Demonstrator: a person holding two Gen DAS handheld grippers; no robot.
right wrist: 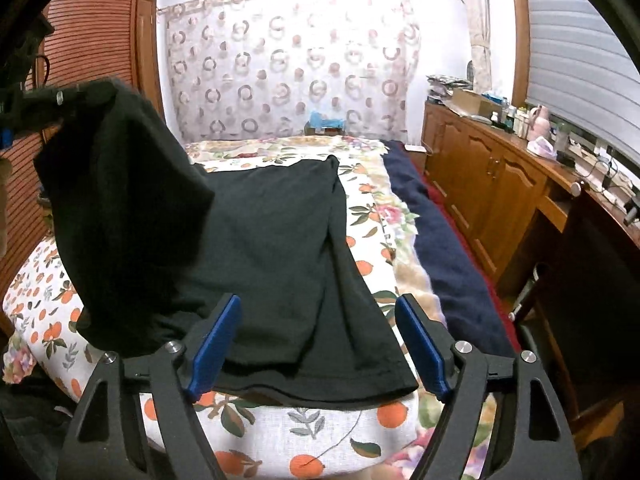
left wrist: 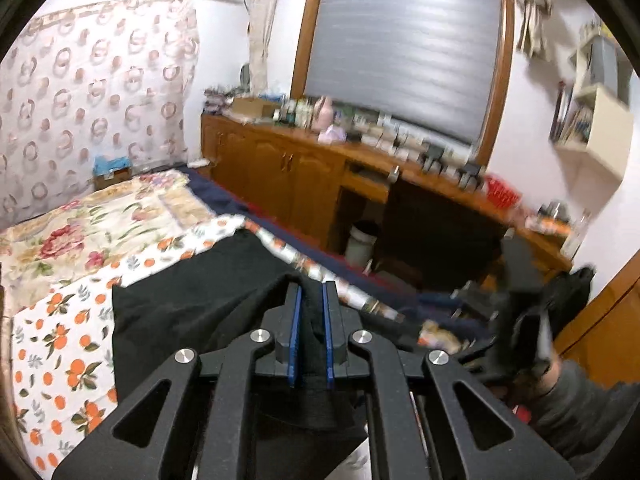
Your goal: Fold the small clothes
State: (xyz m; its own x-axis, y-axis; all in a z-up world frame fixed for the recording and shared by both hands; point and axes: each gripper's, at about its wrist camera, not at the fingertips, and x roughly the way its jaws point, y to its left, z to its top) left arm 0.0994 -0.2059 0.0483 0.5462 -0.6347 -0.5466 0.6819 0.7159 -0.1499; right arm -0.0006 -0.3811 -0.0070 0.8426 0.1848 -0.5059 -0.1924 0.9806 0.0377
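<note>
A black garment [right wrist: 272, 240] lies lengthways on the orange-print bedsheet [right wrist: 320, 432]. Its left part is lifted into a hanging fold. My left gripper [left wrist: 311, 292] is shut on that black cloth [left wrist: 180, 320], which bunches between the blue pads; in the right wrist view it shows at the upper left [right wrist: 40, 100], holding the raised corner. My right gripper [right wrist: 320, 304] stands open over the garment's near hem, one blue pad on each side of the cloth without pressing it. In the left wrist view the right gripper [left wrist: 528, 320] is a dark blur with a grey sleeve behind it.
A navy blanket [right wrist: 440, 240] runs along the bed's right edge. Beyond it stands a long wooden cabinet [right wrist: 480, 176] crowded with bottles and boxes, and a dark chair [right wrist: 592, 280]. A louvred wooden door [right wrist: 88, 40] is on the left, and a patterned curtain [right wrist: 288, 72] hangs behind the bed.
</note>
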